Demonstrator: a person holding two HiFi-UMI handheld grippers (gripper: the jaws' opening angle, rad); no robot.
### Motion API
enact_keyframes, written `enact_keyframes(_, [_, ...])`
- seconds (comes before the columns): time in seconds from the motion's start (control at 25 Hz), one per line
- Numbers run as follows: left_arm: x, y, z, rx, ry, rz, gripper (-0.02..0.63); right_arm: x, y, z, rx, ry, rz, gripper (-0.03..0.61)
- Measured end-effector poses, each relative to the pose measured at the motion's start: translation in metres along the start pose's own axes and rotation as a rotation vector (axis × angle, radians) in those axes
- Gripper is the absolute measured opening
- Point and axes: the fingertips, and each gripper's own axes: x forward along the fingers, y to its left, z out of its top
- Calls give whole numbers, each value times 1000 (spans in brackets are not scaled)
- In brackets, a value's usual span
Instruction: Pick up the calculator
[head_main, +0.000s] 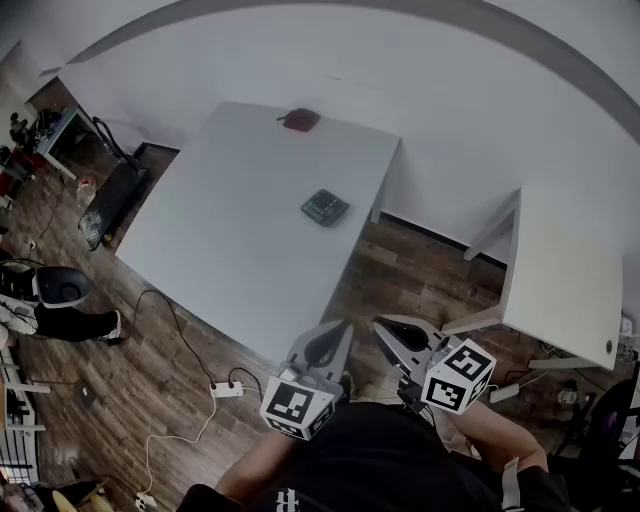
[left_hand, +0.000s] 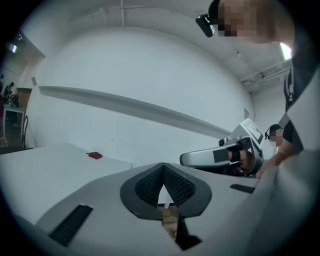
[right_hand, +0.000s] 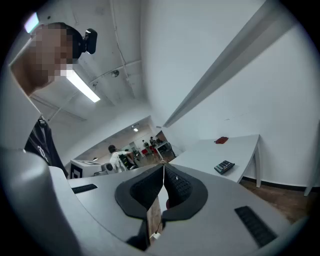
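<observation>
1. Grey left gripper (head_main: 325, 345): my jaws are closed on nothing.
2. Calculator (head_main: 325, 208) lies well ahead on the white table (head_main: 230, 230), near its right edge, almost straight beyond my left jaws.
3. Right gripper (head_main: 395, 345): also closed and empty, slightly further off-line.

Dark calculator (head_main: 325, 207) — lying flat near the white table's (head_main: 240, 230) right edge, untouched.

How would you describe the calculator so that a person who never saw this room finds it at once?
Look at the large white table straight ahead, against the wall. The calculator lies flat near its right edge. It is dark, rectangular and covered with keys, while the only other thing there, a small red object, sits at the far edge.
</observation>
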Motion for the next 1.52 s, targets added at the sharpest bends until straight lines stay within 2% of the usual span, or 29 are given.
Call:
enact_keyframes(0.28, [29, 70, 23, 39, -26, -22, 6, 78, -26, 21, 4, 25, -25, 14])
enact_keyframes(0.44, [45, 102, 23, 4, -18, -23, 6, 111, -50, 28, 46, 49, -42, 14])
enact_keyframes(0.6, [56, 129, 25, -19, -23, -5, 6, 140, -81, 31, 171, 51, -44, 15])
enact_keyframes(0.76, [74, 153, 22, -60, -18, 39, 6, 172, -144, 26, 391, 34, -52, 15])
enact_keyframes(0.88, [89, 174, 23, -61, -13, 79, 6, 199, -211, 13, 574, 27, -98, 15])
enact_keyframes(1.0, [94, 191, 22, -73, 16, 145, 6, 215, -274, -23, 755, 66, -221, 15])
enact_keyframes(1.12, [106, 206, 23, -69, 30, 188, 6, 230, -328, -56, 825, 130, -306, 20])
enact_keyframes(1.24, [121, 219, 23, -78, 48, 229, 6, 247, -365, -82, 884, 193, -335, 56])
enact_keyframes(1.36, [132, 228, 25, -77, 65, 269, 6, 265, -383, -108, 919, 262, -341, 92])
enact_keyframes(1.52, [135, 237, 21, -90, 86, 315, 6, 289, -394, -134, 969, 313, -335, 103])
